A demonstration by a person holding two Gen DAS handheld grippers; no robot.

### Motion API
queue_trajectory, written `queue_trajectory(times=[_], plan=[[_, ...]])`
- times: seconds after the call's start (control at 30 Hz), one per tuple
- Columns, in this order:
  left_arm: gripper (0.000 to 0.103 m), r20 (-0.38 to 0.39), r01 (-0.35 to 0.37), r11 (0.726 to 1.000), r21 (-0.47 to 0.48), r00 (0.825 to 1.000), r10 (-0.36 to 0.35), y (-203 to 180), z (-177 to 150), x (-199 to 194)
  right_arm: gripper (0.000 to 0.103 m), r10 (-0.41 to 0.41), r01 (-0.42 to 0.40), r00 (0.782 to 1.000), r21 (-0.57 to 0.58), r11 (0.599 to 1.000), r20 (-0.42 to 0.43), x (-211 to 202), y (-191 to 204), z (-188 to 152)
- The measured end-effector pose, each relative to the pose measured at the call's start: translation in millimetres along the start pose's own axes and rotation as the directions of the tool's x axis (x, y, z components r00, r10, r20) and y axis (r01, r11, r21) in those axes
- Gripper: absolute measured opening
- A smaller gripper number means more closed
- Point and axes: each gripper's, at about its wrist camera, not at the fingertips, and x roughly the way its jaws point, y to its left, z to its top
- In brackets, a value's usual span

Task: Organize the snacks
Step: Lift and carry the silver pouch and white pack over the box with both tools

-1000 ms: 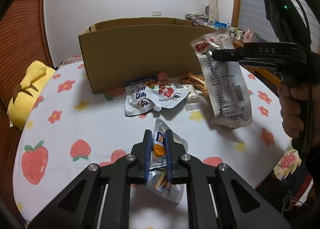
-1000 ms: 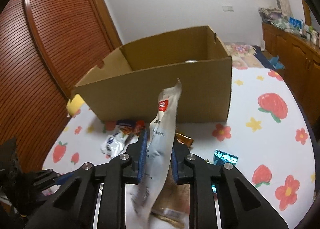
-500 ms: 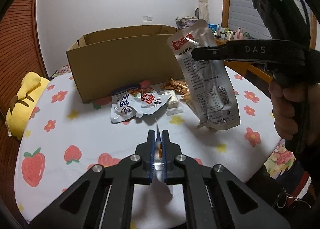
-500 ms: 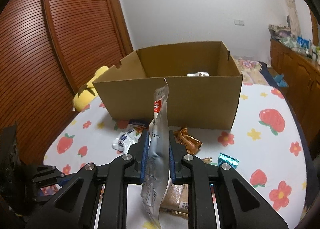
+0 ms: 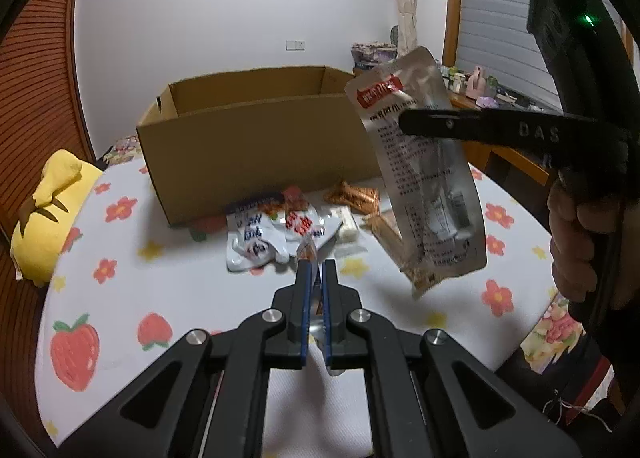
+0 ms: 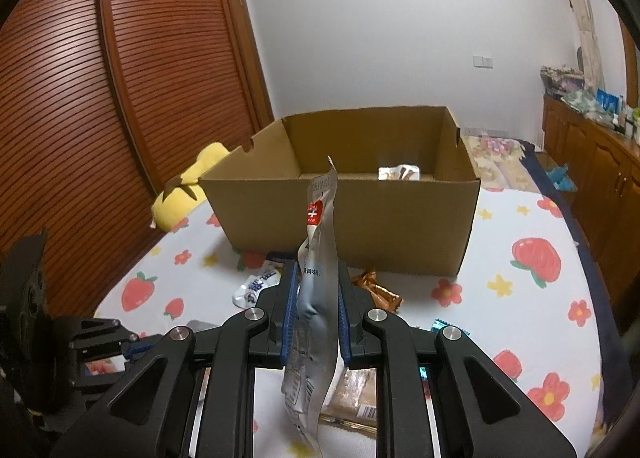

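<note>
The long silver foil snack pouch with a red label point(image 6: 316, 298) hangs upright in the air, pinched at its middle between the blue pads of the right gripper point(image 6: 316, 298), in front of the open brown cardboard box point(image 6: 360, 218) and short of its near wall. The left gripper point(image 5: 314, 286) is clamped on a small silver sachet with orange print point(image 5: 307, 252), held edge-on above the table. By my reading the sorting is at an early stage: only one pale packet point(image 6: 399, 173) shows inside the box, near its back wall, while both held snacks have yet to go over the rim. Left on the table in front of the box are two white pouches with blue and red print point(image 5: 272, 234), crinkled orange-brown wrappers point(image 5: 352, 194), a flat tan packet point(image 6: 356, 398) and a small teal wrapper point(image 6: 440, 325). The round table point(image 5: 120, 258) wears a white cloth printed with strawberries and flowers. A yellow plush cushion point(image 5: 48, 210) sits at its left edge. Behind stand reddish-brown slatted wooden doors point(image 6: 80, 98), a plain white wall, and a wooden sideboard point(image 6: 600, 162) crowded with small items.
</note>
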Motion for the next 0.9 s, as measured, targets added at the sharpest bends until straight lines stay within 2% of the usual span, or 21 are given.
queue_trajectory(times=[0.47, 0.9], plan=[[0.001, 0.088, -0.002, 1.000, -0.009, 0.996, 0.002, 16, 60, -19, 0.015, -0.013, 0.015, 0.999, -0.046, 0.999, 0.047, -18, 6, 24], [0.001, 0.151, -0.024, 1.000, -0.018, 0.988, 0.027, 43, 115, -17, 0.015, -0.015, 0.027, 0.993, -0.098, 0.995, 0.118, -23, 2, 76]])
